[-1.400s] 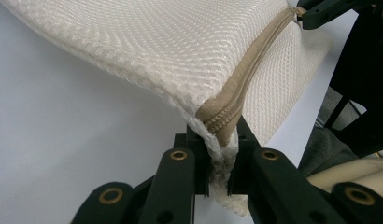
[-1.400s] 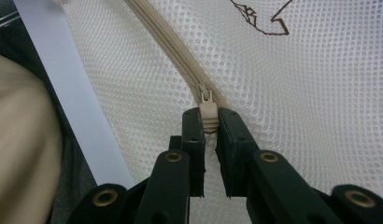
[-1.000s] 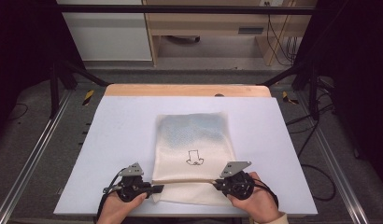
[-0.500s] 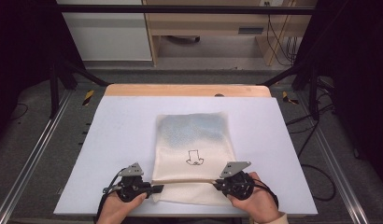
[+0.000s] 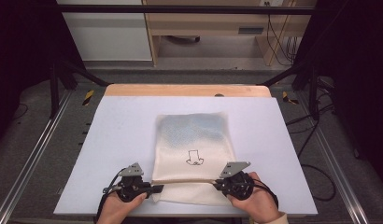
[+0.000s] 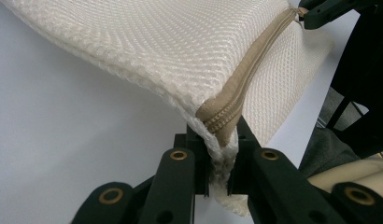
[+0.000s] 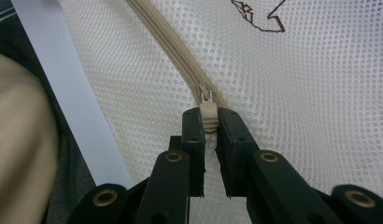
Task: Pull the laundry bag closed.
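Note:
A cream mesh laundry bag with a small black drawing lies on the white table. Something bluish shows through its far half. A tan zipper runs across its near end. My left gripper is shut on the bag's left corner at the zipper's end. My right gripper is shut on the tan zipper pull, with the slider just beyond the jaws. In the left gripper view the bag is lifted slightly off the table, and the zipper stretches to the other gripper.
The table's wooden far edge borders a dark floor. Black frame legs stand at both far corners. Cables trail on the floor at the right. A person's hands hold both grippers at the near edge.

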Motion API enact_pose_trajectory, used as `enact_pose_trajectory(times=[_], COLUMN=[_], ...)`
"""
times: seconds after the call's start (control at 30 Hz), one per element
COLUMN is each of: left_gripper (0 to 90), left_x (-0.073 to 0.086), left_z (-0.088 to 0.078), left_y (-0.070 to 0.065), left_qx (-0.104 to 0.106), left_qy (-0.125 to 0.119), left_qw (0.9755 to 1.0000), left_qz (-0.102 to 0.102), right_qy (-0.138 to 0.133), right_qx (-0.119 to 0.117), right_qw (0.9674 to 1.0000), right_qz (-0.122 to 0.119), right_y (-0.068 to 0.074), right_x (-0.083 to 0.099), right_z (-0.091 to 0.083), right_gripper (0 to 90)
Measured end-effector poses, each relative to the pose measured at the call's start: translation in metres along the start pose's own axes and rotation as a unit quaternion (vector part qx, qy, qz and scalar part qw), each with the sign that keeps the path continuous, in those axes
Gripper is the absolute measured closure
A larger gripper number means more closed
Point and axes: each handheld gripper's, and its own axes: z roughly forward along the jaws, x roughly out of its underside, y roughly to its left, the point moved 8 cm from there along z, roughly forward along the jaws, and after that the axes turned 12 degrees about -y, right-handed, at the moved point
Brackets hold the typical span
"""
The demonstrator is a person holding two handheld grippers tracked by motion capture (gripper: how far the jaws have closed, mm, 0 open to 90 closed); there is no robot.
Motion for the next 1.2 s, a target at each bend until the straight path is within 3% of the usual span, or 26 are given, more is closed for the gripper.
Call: enact_pose_trajectory(times=[0.53, 0.7, 1.2], left_gripper=[82.3, 82.4, 82.4], left_x=[-0.001, -0.002, -0.001], left_z=[-0.001, -0.002, -0.001], left_y=[0.0, 0.001, 0.0], left_qx=[0.001, -0.002, -0.002], left_qy=[-0.002, -0.005, -0.002], left_qw=[1.0, 1.0, 1.0], left_qz=[0.0, -0.001, 0.0], right_qy=[-0.006, 0.005, 0.008], right_qx=[0.0, 0.011, 0.026], right_qw=[1.0, 0.9999, 0.9996], right_qz=[0.007, -0.001, 0.005], right_y=[-0.001, -0.003, -0.012], right_x=[-0.001, 0.001, 0.011], right_z=[0.001, 0.0, -0.011], right_gripper=[81.7, 81.9, 81.8])
